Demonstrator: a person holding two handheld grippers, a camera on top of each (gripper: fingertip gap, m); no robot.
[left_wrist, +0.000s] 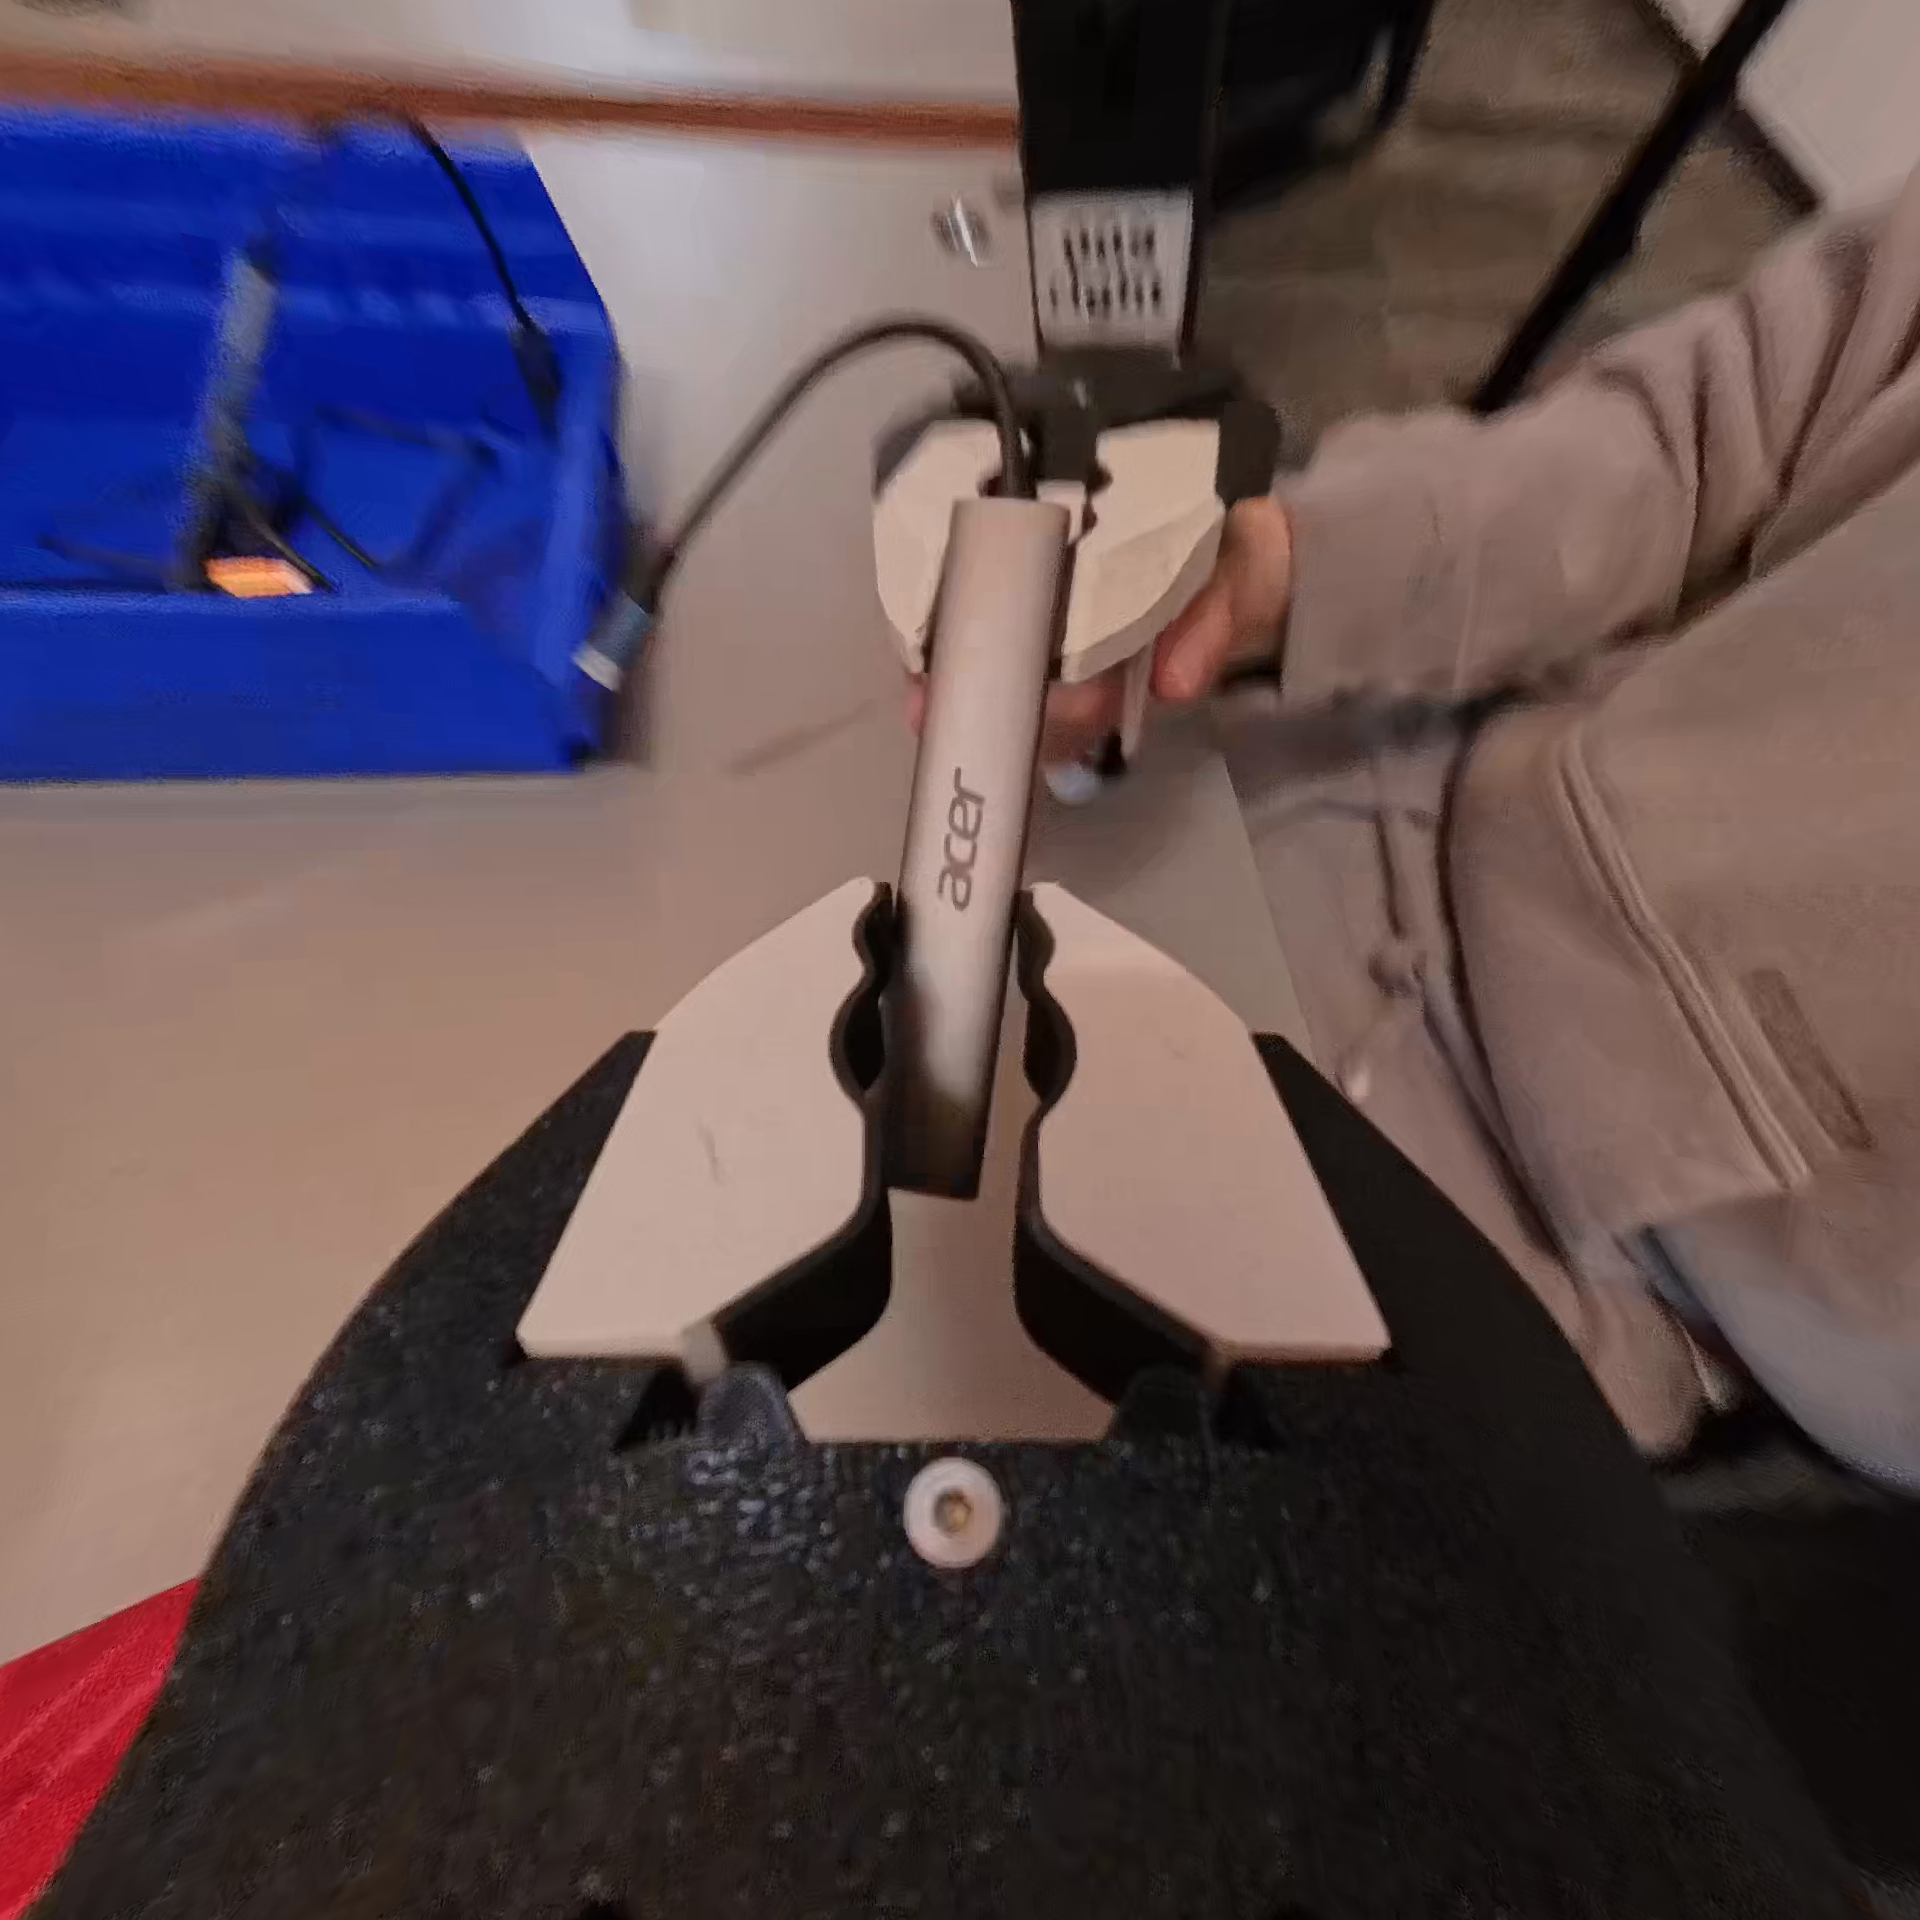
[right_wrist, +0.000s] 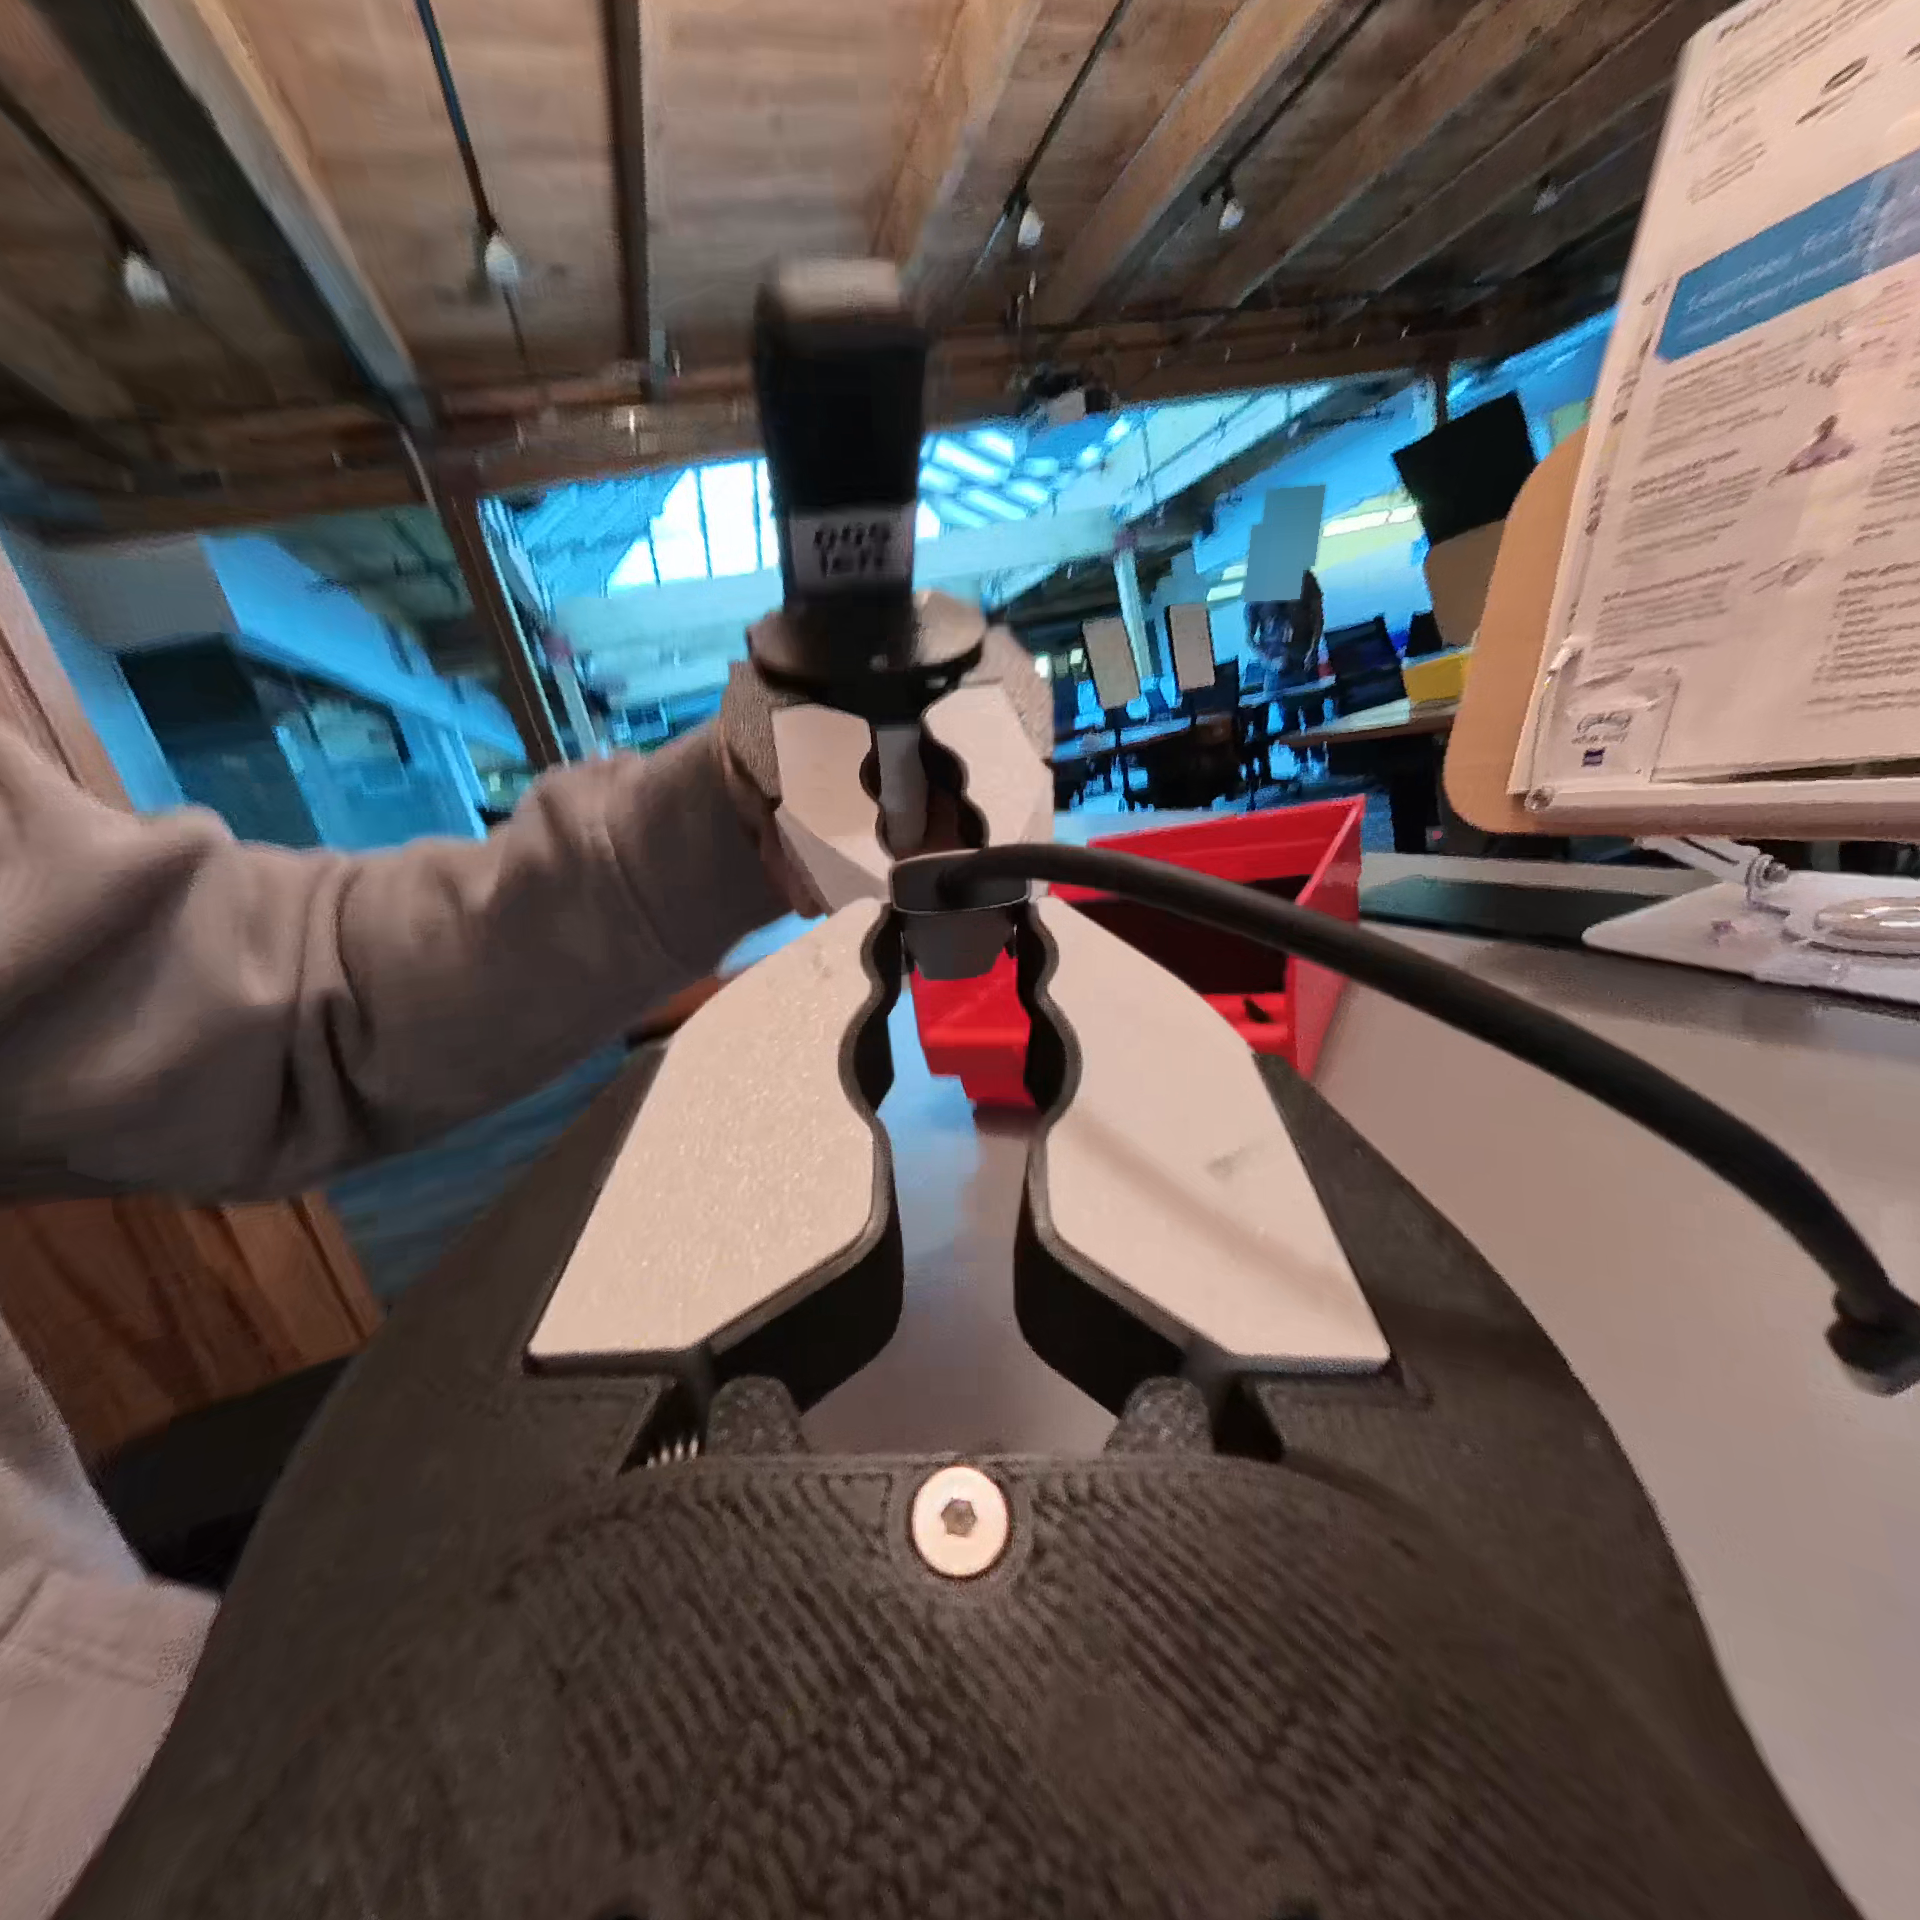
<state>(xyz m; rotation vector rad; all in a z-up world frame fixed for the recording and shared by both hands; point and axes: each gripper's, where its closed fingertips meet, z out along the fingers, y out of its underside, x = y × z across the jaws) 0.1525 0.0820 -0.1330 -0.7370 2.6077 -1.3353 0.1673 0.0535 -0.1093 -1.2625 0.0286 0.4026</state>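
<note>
A blue plastic bin (left_wrist: 291, 436) holding black cables stands on the grey surface (left_wrist: 260, 1039). A red plastic bin (right_wrist: 1226, 935) sits near a stand of printed sheets (right_wrist: 1745, 416).

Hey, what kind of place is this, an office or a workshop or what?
Probably an open-plan office or lab workspace. Rows of desks and chairs fill the background under an exposed timber ceiling, and blue and red parts bins sit on the grey table.
</note>
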